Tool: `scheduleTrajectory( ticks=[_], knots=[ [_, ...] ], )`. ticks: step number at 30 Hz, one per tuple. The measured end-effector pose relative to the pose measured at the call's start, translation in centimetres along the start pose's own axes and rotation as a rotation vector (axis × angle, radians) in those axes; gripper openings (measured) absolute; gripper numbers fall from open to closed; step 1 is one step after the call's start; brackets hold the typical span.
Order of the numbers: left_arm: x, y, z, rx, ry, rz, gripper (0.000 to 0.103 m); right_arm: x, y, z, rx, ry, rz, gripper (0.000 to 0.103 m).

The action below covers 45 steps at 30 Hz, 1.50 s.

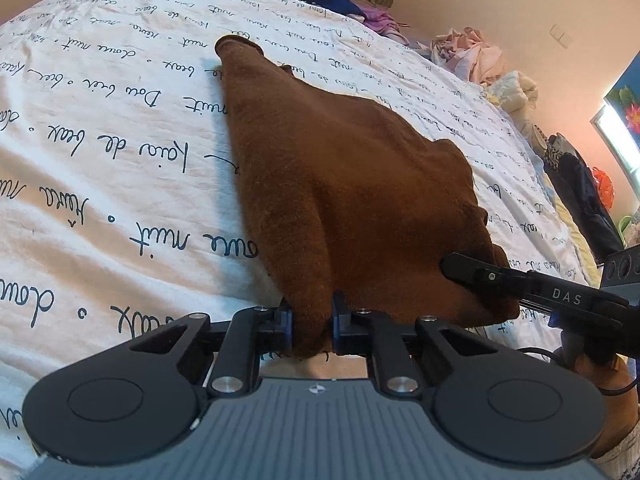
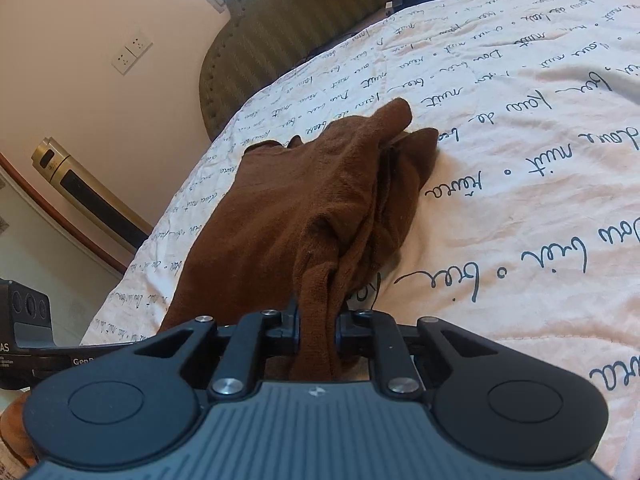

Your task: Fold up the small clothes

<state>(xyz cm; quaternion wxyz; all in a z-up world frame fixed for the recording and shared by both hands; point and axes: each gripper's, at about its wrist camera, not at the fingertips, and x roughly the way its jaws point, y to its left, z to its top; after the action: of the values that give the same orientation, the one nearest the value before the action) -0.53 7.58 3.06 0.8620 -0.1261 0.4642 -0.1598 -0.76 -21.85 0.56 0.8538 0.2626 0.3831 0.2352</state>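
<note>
A brown knitted garment (image 1: 340,168) lies bunched on the white bed cover (image 1: 120,120) printed with handwriting, its narrow end stretching away toward the far side. My left gripper (image 1: 312,320) is shut on the garment's near edge, with cloth pinched between the blue pads. In the left wrist view a black finger of the right gripper's fingers (image 1: 464,268) rests on the garment's right side. In the right wrist view the same garment (image 2: 288,200) lies in folds, and my right gripper (image 2: 318,328) is shut on a gathered strip of it.
Loose clothes are heaped at the bed's far right (image 1: 468,52), with blue and purple pieces (image 1: 340,4) by the olive headboard (image 2: 288,8). Dark clothing (image 1: 580,192) hangs at the right edge. A gold and black tower appliance (image 2: 80,184) and wall sockets (image 2: 132,52) stand left of the bed.
</note>
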Motion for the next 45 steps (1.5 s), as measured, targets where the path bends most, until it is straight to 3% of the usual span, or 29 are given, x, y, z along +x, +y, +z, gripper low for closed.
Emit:
scheduleTrajectory(
  ticks=[7, 10, 12, 15, 18, 19, 20, 21, 23, 26, 29, 32, 36, 39, 41, 45],
  knots=[
    [-0.5, -0.2, -0.5, 0.028, 0.002, -0.001, 0.017, -1.2, 0.4, -0.4, -0.013, -0.015, -0.001, 0.013],
    [-0.4, 0.1, -0.8, 0.027, 0.004, -0.001, 0.017, -0.9, 0.7, -0.9, -0.051, -0.003, -0.056, 0.014],
    [0.0, 0.5, -1.0, 0.011, 0.010, 0.013, 0.021, 0.3, 0.2, -1.0, -0.049, 0.032, -0.081, 0.020],
    [0.4, 0.8, -1.1, -0.009, 0.008, 0.016, 0.033, 1.2, 0.2, -0.9, -0.060, 0.043, -0.074, 0.039],
    [-0.1, 0.8, -1.2, -0.009, 0.006, -0.004, 0.056, 0.5, 1.5, -0.8, -0.099, 0.044, -0.105, 0.068],
    [-0.4, 0.9, -1.3, -0.009, 0.001, -0.012, 0.072, 0.0, 2.0, -0.8, -0.120, 0.033, -0.121, 0.076],
    [-0.8, 0.7, -1.5, 0.004, -0.011, 0.002, 0.084, -0.6, 2.5, -0.9, -0.139, 0.020, -0.129, 0.077],
    [-1.2, 0.5, -1.7, 0.021, -0.029, 0.037, 0.088, -1.3, 2.9, -1.1, -0.157, 0.013, -0.140, 0.078],
    [-1.7, 0.3, -2.2, 0.043, -0.043, 0.082, 0.090, -2.8, 2.9, -1.5, -0.158, 0.009, -0.177, 0.080],
    [-2.3, 0.9, -2.6, 0.033, -0.039, 0.087, 0.090, -5.5, 1.8, -2.4, -0.135, 0.003, -0.203, 0.080],
    [-3.3, 1.5, -3.3, 0.045, -0.042, 0.119, 0.090, -9.7, 0.2, -3.5, -0.109, -0.021, -0.283, 0.080],
    [-5.3, 2.7, -4.1, 0.064, -0.042, 0.154, 0.090, -15.0, -0.7, -4.4, -0.133, -0.050, -0.419, 0.080],
    [-11.5, 5.9, -6.2, 0.093, -0.075, 0.244, 0.093, -23.3, 0.1, -5.8, -0.205, -0.097, -0.629, 0.080],
    [-14.9, 7.4, -7.0, 0.119, -0.110, 0.324, 0.100, -26.8, 1.2, -6.6, -0.257, -0.121, -0.737, 0.094],
    [-15.3, 7.0, -7.1, 0.140, -0.132, 0.319, 0.103, -26.2, 2.3, -6.8, -0.281, -0.154, -0.724, 0.095],
    [-11.3, 3.9, -7.2, 0.106, -0.152, 0.248, 0.103, -19.0, 4.3, -7.5, -0.223, -0.213, -0.500, 0.096]
  ],
)
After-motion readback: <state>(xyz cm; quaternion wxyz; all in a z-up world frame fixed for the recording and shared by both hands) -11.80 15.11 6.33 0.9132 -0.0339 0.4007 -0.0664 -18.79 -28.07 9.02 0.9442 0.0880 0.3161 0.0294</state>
